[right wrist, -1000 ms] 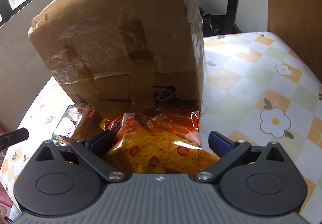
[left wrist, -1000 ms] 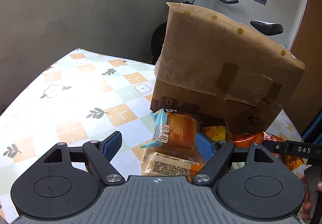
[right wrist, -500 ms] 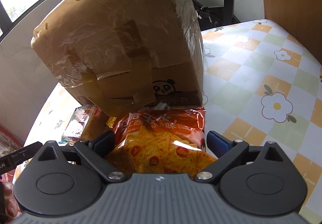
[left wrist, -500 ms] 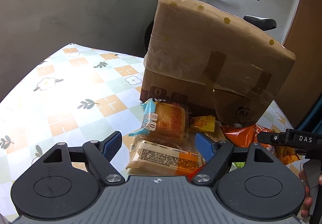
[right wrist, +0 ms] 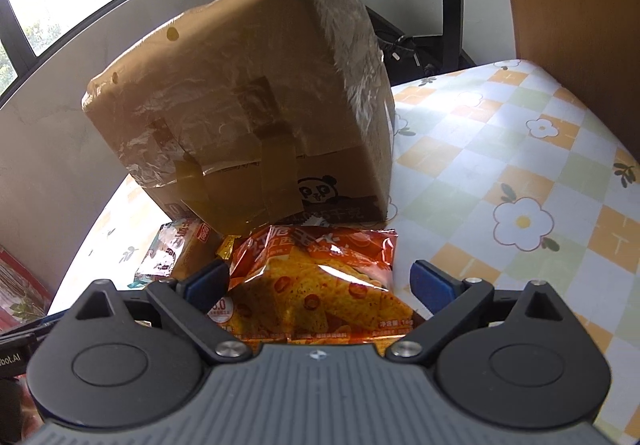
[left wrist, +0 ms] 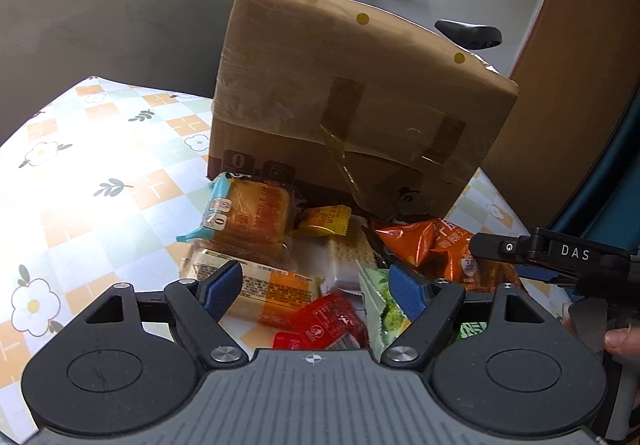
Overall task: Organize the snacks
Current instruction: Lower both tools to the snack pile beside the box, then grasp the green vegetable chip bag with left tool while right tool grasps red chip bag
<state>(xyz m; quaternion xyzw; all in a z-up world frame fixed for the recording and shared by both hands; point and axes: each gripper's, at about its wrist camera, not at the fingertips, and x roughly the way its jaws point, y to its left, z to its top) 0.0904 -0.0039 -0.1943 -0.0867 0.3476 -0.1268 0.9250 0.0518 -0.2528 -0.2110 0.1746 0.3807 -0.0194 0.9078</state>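
Observation:
A pile of snacks lies on the flowered tablecloth in front of a taped cardboard box. In it are a blue-edged cake pack, a bread pack, a yellow candy, a white cracker pack, a red packet and a green packet. My left gripper hovers open over the pile's near side, gripping nothing. My right gripper is open over the orange chip bag, which lies between its fingers, clear of the right pad. The box stands just behind.
An exercise bike stands behind the table, and a wooden panel rises at the right. Bare tablecloth stretches right of the box. A finger of my right gripper reaches in from the right, with a person's fingertips below it.
Both grippers have drawn back from the box, which looks smaller now. The red, green and white packets have come into the left view. Neither gripper has taken hold of anything.

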